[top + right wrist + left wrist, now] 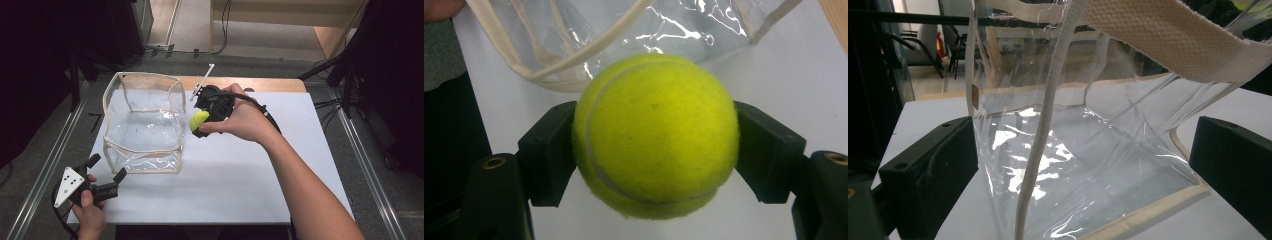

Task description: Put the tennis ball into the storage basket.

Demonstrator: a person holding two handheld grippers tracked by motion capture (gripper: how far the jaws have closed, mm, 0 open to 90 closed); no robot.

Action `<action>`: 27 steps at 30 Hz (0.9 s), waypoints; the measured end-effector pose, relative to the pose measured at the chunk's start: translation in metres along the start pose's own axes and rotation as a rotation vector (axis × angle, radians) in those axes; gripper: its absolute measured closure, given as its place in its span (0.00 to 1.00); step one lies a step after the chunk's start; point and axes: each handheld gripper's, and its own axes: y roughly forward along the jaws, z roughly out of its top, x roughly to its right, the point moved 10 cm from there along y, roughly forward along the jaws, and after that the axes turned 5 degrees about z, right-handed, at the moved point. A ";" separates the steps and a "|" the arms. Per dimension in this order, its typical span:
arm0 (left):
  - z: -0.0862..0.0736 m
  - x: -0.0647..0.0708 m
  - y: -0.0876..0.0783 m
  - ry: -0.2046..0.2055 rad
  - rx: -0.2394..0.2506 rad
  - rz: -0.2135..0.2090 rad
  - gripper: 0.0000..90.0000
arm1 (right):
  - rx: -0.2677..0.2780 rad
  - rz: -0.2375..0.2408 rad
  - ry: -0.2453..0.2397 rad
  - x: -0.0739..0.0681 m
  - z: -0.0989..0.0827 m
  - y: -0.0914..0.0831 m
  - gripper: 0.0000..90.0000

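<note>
A clear plastic bag [144, 120] with cream fabric trim stands open-topped on the left half of the white table [240, 180]. A yellow-green tennis ball [198, 120] hangs just right of the bag's right wall, held above the table by my right gripper [201, 122], whose jaws press on both sides of the ball [655, 135]. My left gripper [106, 167] rests open at the table's front left corner, facing the bag's near corner [1068, 150]; its jaws stand wide apart on either side of that corner without touching it.
A wooden strip [240, 82] runs along the table's far edge. Metal rails [45, 165] flank the table on the floor. Dark stands and cables [345, 75] sit at the right rear. The right half of the table is bare.
</note>
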 end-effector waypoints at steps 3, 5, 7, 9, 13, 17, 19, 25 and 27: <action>0.000 0.000 0.000 -0.001 0.001 -0.001 0.00 | 0.003 0.000 -0.003 -0.003 0.005 -0.001 0.26; 0.000 0.000 0.000 -0.002 0.002 -0.001 0.00 | 0.006 0.003 -0.013 -0.004 0.008 -0.001 0.26; 0.000 0.000 0.000 -0.003 0.002 -0.001 0.00 | 0.003 0.001 -0.013 -0.006 0.010 -0.002 0.26; 0.000 0.000 0.000 -0.003 0.002 -0.002 0.00 | 0.009 0.003 -0.018 -0.008 0.014 -0.002 0.26; 0.000 0.000 0.000 -0.004 0.003 -0.002 0.00 | 0.018 0.014 -0.021 -0.010 0.018 -0.003 0.26; 0.000 0.000 0.000 -0.004 0.002 -0.002 0.00 | 0.016 0.014 -0.027 -0.012 0.022 -0.003 0.26; 0.000 0.000 0.000 -0.004 0.004 -0.003 0.00 | 0.016 0.011 -0.037 -0.013 0.024 -0.003 0.26; 0.000 0.000 0.000 -0.005 0.004 -0.002 0.00 | 0.021 0.012 -0.047 -0.017 0.031 -0.004 0.26; 0.000 0.000 0.000 -0.005 0.004 -0.003 0.00 | 0.020 0.015 -0.047 -0.019 0.032 -0.005 0.26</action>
